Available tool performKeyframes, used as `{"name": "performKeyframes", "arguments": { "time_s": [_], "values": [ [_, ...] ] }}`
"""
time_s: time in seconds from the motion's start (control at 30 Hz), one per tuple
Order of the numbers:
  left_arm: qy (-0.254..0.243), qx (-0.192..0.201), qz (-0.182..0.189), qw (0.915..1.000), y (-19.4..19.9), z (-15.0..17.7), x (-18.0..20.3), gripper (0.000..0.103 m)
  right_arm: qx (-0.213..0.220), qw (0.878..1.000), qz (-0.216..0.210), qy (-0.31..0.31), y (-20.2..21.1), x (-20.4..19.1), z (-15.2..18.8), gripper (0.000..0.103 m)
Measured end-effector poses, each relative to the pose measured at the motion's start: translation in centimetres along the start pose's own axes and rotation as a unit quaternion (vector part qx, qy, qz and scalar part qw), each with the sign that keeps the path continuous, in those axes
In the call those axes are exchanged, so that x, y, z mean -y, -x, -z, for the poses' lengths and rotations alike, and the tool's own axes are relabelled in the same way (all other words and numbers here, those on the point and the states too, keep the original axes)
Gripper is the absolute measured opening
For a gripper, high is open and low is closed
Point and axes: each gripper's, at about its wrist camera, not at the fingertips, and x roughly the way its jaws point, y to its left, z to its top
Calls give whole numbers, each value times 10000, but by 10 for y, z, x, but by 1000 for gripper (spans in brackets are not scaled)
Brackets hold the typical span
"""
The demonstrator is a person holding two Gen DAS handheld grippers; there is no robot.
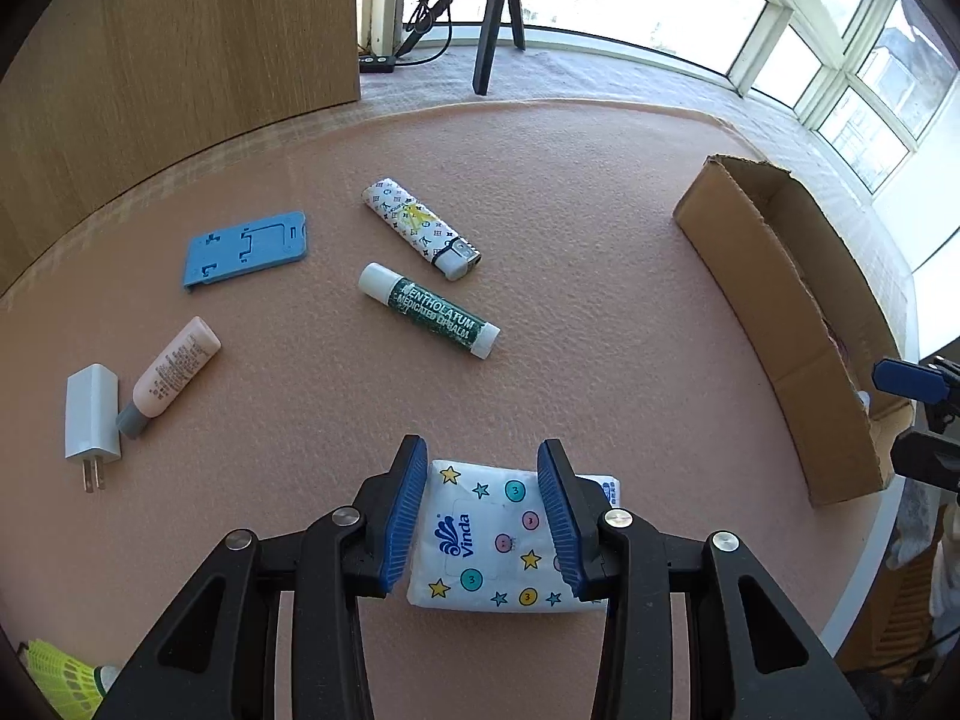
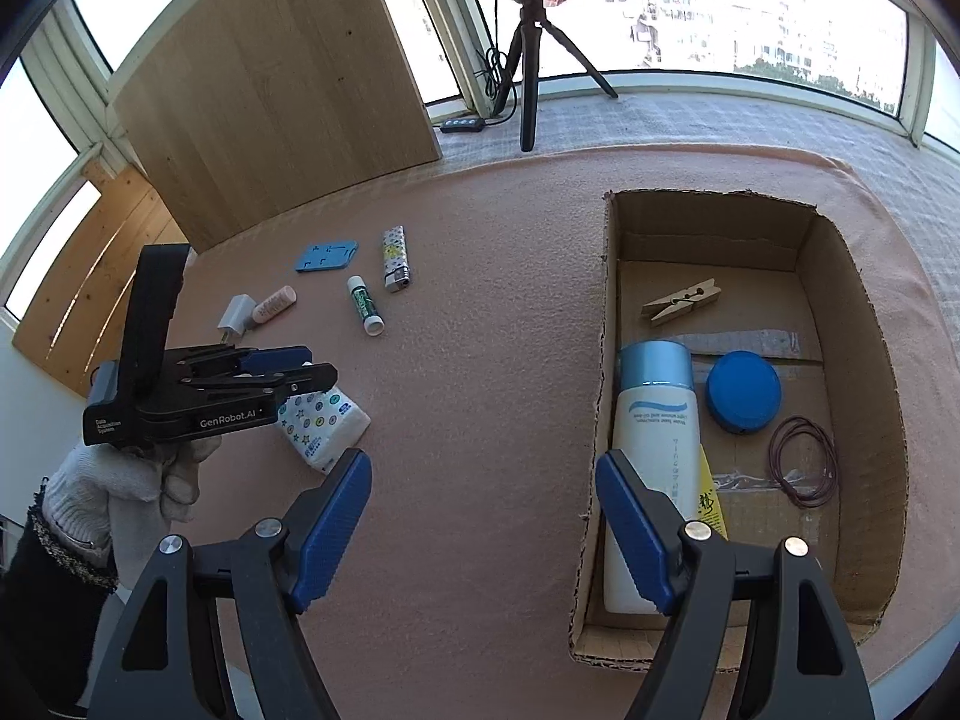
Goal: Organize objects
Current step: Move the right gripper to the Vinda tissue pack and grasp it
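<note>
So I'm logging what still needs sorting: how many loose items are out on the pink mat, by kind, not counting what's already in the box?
Tissue pack, clamped in the left gripper: 1
Lip balm stick: 1
Lighter: 1
Blue phone stand: 1
Pink tube: 1
White charger plug: 1
Yellow shuttlecock: 1
Total: 7

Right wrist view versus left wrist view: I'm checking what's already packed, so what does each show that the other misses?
Only the right wrist view shows the cardboard box's contents: lotion bottle, clothespin, blue lid, rubber bands, plus the gloved hand.

Only the left wrist view shows the yellow shuttlecock.

Both show the left gripper shut on the tissue pack, and the lighter, lip balm, blue stand, charger and pink tube.
</note>
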Motion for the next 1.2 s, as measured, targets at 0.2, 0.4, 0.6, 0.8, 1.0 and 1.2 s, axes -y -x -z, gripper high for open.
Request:
{"name": "performKeyframes", "arguments": {
  "time_s": [0.2,0.4,0.6,0.8,1.0,1.2],
  "values": [
    [295,317,-14,9991,34,30,-3,45,-265,9987,-424,77,-26,-13,-14,74],
    [771,264,363,9960,44,67,-9,49,-573,9946,-795,349,-55,-37,-31,74],
    [1079,241,578,9922,37,82,-7,53,-934,9881,-985,719,-88,-65,-38,74],
    [1153,245,697,9906,30,81,-6,53,-1227,9830,-1177,697,-118,-76,-43,69],
    [1213,299,716,9896,24,76,-6,53,-1469,9777,-1372,604,-133,-81,-40,53],
    [1275,291,678,9891,21,76,-12,53,-1603,9728,-1578,544,-136,-87,-33,36]
  ]
}}
